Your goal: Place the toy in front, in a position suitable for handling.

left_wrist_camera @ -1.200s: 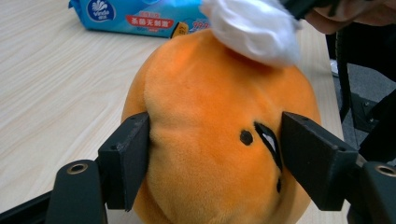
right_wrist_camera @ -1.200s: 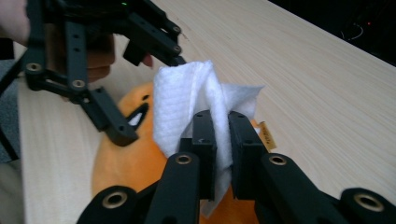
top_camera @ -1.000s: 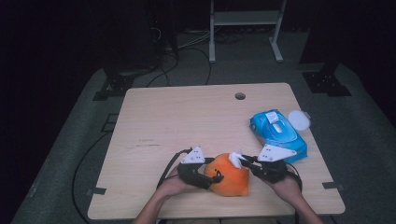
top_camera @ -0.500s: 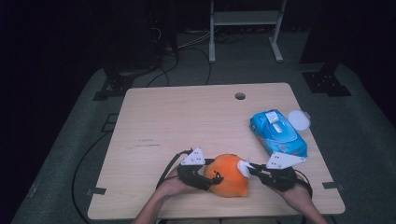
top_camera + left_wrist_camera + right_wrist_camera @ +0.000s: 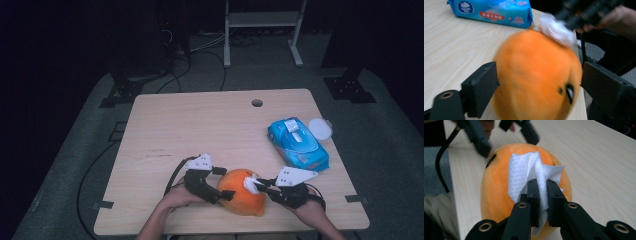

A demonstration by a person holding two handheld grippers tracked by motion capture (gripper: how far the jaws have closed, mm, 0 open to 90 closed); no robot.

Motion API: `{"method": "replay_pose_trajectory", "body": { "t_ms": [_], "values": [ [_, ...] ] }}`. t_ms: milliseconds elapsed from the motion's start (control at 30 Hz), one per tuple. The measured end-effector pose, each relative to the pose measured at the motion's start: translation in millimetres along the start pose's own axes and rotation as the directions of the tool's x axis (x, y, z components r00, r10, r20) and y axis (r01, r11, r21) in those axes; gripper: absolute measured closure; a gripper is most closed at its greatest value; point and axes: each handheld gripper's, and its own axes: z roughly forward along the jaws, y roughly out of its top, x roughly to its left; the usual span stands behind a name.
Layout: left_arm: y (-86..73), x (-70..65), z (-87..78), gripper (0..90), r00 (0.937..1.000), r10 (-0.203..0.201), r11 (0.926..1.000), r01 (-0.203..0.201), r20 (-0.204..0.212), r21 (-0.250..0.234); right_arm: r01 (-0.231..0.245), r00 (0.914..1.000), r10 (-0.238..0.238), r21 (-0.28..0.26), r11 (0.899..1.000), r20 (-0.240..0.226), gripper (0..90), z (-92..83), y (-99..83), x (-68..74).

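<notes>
A round orange plush toy [image 5: 240, 197] lies near the table's front edge. My left gripper [image 5: 223, 183] straddles its left side. In the left gripper view the toy [image 5: 536, 80] is blurred between the two wide-set pads [image 5: 481, 87]. These jaws have just been opening and now stand open around the toy. My right gripper [image 5: 252, 185] comes in from the right, shut on a crumpled white wipe [image 5: 250, 182]. It holds the wipe [image 5: 521, 175] against the top of the toy [image 5: 496, 187].
A blue pack of wet wipes [image 5: 298, 143] lies at the right of the wooden table [image 5: 200, 130], with a white round lid [image 5: 320, 127] beside it. A cable hole [image 5: 257, 102] sits near the far edge. Dark floor, cables and stand legs lie beyond.
The left gripper's jaws have spread wider around the orange toy. The wipe in the right gripper has shifted slightly on the toy's top. Both hands stay about where they were.
</notes>
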Motion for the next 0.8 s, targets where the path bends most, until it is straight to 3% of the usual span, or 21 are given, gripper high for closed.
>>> {"method": "replay_pose_trajectory", "body": {
  "t_ms": [167, 300, 367, 433, 467, 500, 533, 567, 600, 633, 700, 733, 800],
  "values": [
    [-3.5, -1.0, 20.1, 6.7, 0.9996, -0.029, 0.9934, 0.029, -0.003, 0.111, 0.050, 0.9985, -0.049, 0.011, 0.999, -0.023, 81.6, -4.9, 0.0, 15.2],
    [-3.0, -6.4, 20.0, 25.1, 0.9987, 0.023, 0.9948, -0.019, -0.046, 0.100, 0.055, 0.9985, -0.055, 0.006, 0.998, -0.002, 81.6, -6.3, -1.4, 9.8],
    [0.6, -9.9, 17.0, 32.8, 0.9973, 0.043, 0.9977, -0.040, -0.059, 0.055, 0.030, 0.9996, -0.030, -0.019, 0.999, 0.002, 81.7, -9.5, 1.4, 3.3],
    [5.2, -14.9, 15.7, 36.5, 0.9918, 0.094, 0.9956, -0.093, -0.087, 0.013, 0.028, 0.9993, -0.027, -0.048, 0.998, 0.024, 81.7, -12.6, 8.8, -1.8],
    [7.4, -17.2, 16.1, 37.4, 0.9871, 0.115, 0.9933, -0.116, -0.112, -0.001, 0.034, 0.9987, -0.031, -0.062, 0.998, 0.040, 81.7, -13.9, 13.4, -3.2],
    [10.2, -20.4, 17.5, 38.1, 0.9763, 0.152, 0.9878, -0.156, -0.153, -0.010, 0.037, 0.9981, -0.033, -0.071, 0.997, 0.052, 81.7, -14.5, 17.2, -4.0],
    [12.3, -23.8, 20.1, 38.2, 0.9578, 0.203, 0.9780, -0.208, -0.204, -0.006, 0.047, 0.9968, -0.041, -0.082, 0.996, 0.068, 81.7, -14.3, 22.1, -5.4],
    [13.6, -27.2, 23.3, 38.2, 0.9340, 0.253, 0.9655, -0.260, -0.252, 0.006, 0.052, 0.9957, -0.045, -0.084, 0.995, 0.081, 81.7, -13.0, 26.4, -6.6],
    [13.1, -27.4, 25.0, 37.9, 0.9291, 0.261, 0.9631, -0.269, -0.262, 0.005, 0.061, 0.9940, -0.054, -0.077, 0.995, 0.095, 81.7, -9.4, 30.0, -7.7],
    [11.9, -25.9, 25.6, 37.3, 0.9309, 0.258, 0.9644, -0.264, -0.258, 0.012, 0.073, 0.9922, -0.066, -0.063, 0.995, 0.106, 81.7, -5.8, 31.1, -8.7],
    [6.0, -19.1, 24.4, 35.9, 0.9421, 0.245, 0.9685, -0.249, -0.228, 0.015, 0.077, 0.9926, -0.071, -0.050, 0.996, 0.098, 81.7, -0.5, 29.2, -11.6],
    [2.5, -15.0, 22.1, 35.1, 0.9507, 0.230, 0.9725, -0.233, -0.208, 0.009, 0.066, 0.9939, -0.062, -0.046, 0.997, 0.092, 81.8, 1.3, 26.7, -11.9],
    [-2.0, -10.5, 18.4, 33.6, 0.9590, 0.219, 0.9752, -0.221, -0.179, 0.010, 0.058, 0.9949, -0.054, -0.041, 0.998, 0.085, 81.8, 2.7, 22.1, -12.7]
  ]
}}
